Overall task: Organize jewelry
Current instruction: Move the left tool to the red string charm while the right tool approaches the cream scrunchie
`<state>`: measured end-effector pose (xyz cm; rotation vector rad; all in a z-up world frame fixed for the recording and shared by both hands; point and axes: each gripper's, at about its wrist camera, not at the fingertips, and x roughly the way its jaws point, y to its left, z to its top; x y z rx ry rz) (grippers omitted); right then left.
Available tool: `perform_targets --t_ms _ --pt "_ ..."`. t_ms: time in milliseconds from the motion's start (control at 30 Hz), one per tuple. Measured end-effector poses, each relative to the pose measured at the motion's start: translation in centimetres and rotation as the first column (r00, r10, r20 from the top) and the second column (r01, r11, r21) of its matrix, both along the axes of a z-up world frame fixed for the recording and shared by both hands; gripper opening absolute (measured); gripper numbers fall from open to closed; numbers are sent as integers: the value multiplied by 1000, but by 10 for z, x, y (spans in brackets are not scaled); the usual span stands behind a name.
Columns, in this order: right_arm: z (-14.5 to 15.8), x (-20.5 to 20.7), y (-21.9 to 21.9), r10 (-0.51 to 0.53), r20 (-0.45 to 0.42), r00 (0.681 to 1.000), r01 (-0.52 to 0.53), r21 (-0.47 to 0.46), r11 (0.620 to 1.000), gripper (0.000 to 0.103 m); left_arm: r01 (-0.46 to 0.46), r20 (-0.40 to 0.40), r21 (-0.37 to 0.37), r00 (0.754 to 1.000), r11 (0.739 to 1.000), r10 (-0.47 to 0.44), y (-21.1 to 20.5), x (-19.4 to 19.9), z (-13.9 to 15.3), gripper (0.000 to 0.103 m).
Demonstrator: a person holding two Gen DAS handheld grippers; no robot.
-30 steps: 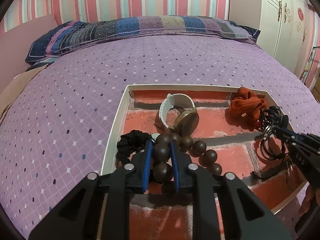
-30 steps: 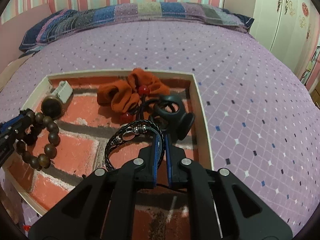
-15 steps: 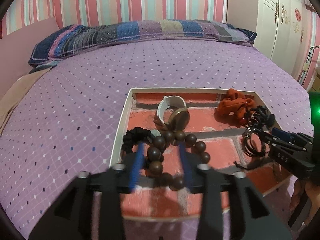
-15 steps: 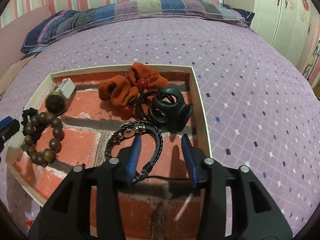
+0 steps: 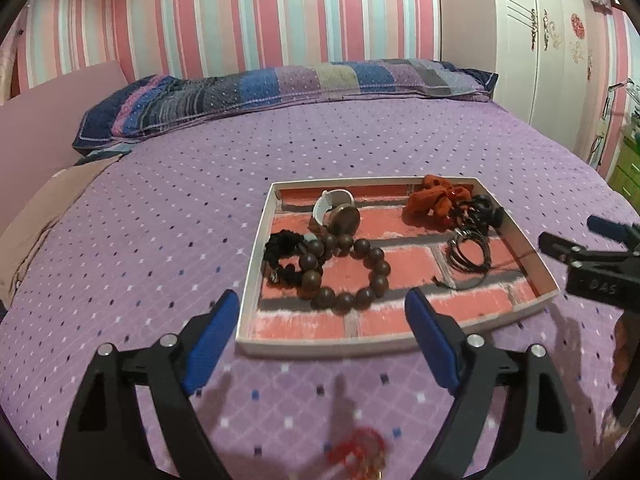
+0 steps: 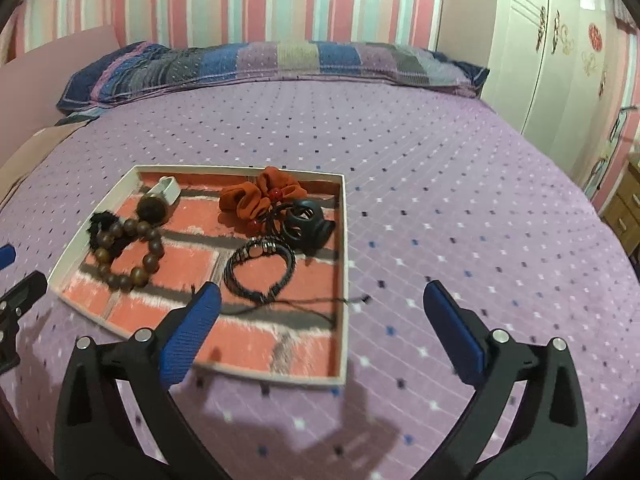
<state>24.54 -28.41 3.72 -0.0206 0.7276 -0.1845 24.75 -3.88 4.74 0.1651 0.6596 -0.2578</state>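
Note:
A white-rimmed tray (image 5: 256, 264) (image 6: 343, 264) with a brick-pattern floor lies on the purple bed. In it lie a brown bead bracelet (image 5: 344, 272) (image 6: 132, 248), a black scrunchie (image 5: 280, 248), a watch with a white strap (image 5: 340, 212) (image 6: 160, 200), an orange scrunchie (image 5: 432, 200) (image 6: 260, 196), a black clip (image 6: 306, 222) and a black braided bracelet (image 5: 468, 254) (image 6: 260, 268). My left gripper (image 5: 322, 320) is open and empty, held back in front of the tray. My right gripper (image 6: 322, 312) is open and empty near the tray's front right corner.
A red blurred item (image 5: 358, 454) lies on the bedspread near the bottom of the left wrist view. A striped pillow (image 5: 280, 92) lies at the head of the bed. A white wardrobe (image 6: 540, 40) stands to the right.
Both grippers opened and pulled back from the tray. The left let go of the bead bracelet and the right let go of the braided bracelet; both now lie in the tray.

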Motion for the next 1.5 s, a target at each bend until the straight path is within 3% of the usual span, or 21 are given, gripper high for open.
perform_targets --t_ms 133,200,300,700,967,1300,1400,1467,1500 --pt "12 -39 -7 24 19 1000 -23 -39 999 99 11 9 19 1000 1000 -11 5 -30 4 85" --pt "16 -56 -13 37 30 999 -36 -30 999 99 1 12 1 1000 1000 -1 12 -42 6 92" --pt "18 -85 -22 43 42 998 -42 -20 999 99 -21 10 -23 1000 1000 21 23 -59 5 93" --pt "-20 -167 -56 -5 -8 1000 5 35 999 99 -55 -59 -46 997 997 52 33 -101 -32 93" --pt "-47 -219 -64 -33 -14 999 34 51 998 98 -38 -105 -56 994 998 32 25 -99 -53 93" --pt "-73 -240 -62 -39 -37 999 41 41 998 95 -35 -158 -54 987 998 26 15 -67 -73 93" --pt "-83 -238 -60 -29 -57 998 31 28 999 80 -28 -178 -49 984 998 19 11 -59 -79 86" --pt "-86 -236 -62 -34 -57 998 37 49 998 76 -23 -208 -46 978 999 13 8 -53 -85 67" --pt "-86 -236 -64 -39 -53 998 42 54 998 73 -25 -219 -45 976 999 15 8 -51 -88 66"
